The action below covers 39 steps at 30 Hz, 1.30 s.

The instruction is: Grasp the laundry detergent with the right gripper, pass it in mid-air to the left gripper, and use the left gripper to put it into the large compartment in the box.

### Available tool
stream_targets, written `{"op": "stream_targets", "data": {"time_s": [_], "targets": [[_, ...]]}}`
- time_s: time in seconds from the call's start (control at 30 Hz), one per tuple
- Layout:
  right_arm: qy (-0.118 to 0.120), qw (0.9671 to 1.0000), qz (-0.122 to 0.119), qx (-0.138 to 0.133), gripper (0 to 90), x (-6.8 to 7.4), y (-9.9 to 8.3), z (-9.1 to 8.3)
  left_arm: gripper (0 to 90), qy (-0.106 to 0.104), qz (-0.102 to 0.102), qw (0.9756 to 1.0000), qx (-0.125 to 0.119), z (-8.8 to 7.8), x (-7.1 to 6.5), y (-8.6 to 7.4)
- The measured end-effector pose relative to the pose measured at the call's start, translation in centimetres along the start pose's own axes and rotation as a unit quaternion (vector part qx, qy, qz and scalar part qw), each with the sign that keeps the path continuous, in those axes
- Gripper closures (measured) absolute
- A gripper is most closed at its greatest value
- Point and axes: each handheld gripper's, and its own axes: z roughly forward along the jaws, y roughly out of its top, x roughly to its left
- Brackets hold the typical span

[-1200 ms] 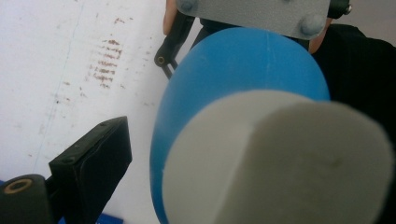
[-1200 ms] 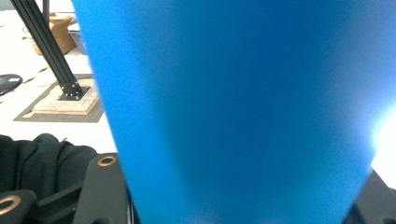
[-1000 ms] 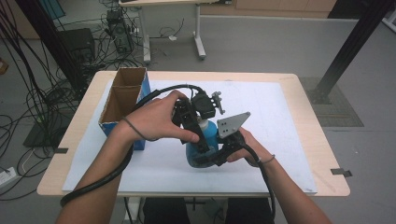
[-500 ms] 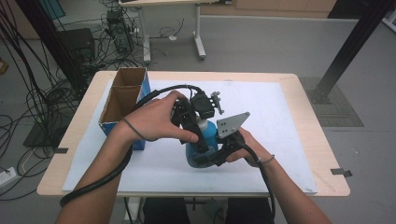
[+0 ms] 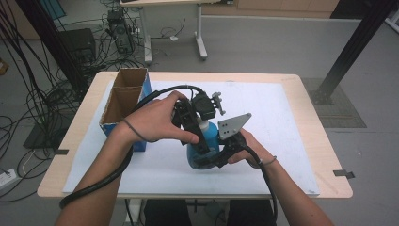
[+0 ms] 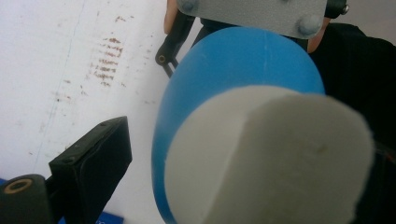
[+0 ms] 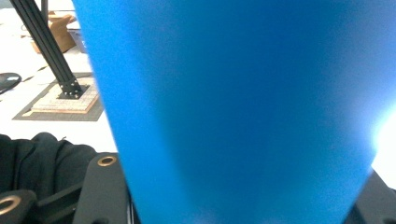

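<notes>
A blue bottle [image 5: 211, 137] with a white cap stands on the white sheet near the table's front middle. My right gripper [image 5: 214, 159] comes in from the right, shut on the bottle's lower body; in the right gripper view the blue wall [image 7: 233, 102] sits tight between the black fingers [image 7: 103, 186]. My left gripper [image 5: 201, 136] reaches down over the bottle's top from the left. In the left gripper view the white cap [image 6: 271, 158] looms close, and the one visible finger [image 6: 91, 168] stands apart from the blue bottle [image 6: 233, 70]. The cap hides the other finger.
An open cardboard box with blue sides [image 5: 123, 101] stands at the table's left. The white sheet [image 5: 282, 117] covers most of the wooden table [image 5: 324, 155]. Thick cables trail from both grippers. A black post and another table's legs stand on the floor beyond.
</notes>
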Motion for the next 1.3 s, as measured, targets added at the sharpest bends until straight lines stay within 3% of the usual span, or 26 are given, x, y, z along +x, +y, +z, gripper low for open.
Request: {"op": "stream_targets", "data": {"time_s": [1.3], "targets": [[-0.001,1.0,-0.003,0.001,41.4,0.02,0.09,0.16,7.0,0.0,0.0,1.0,0.003,-0.01,-0.02,-0.05]]}}
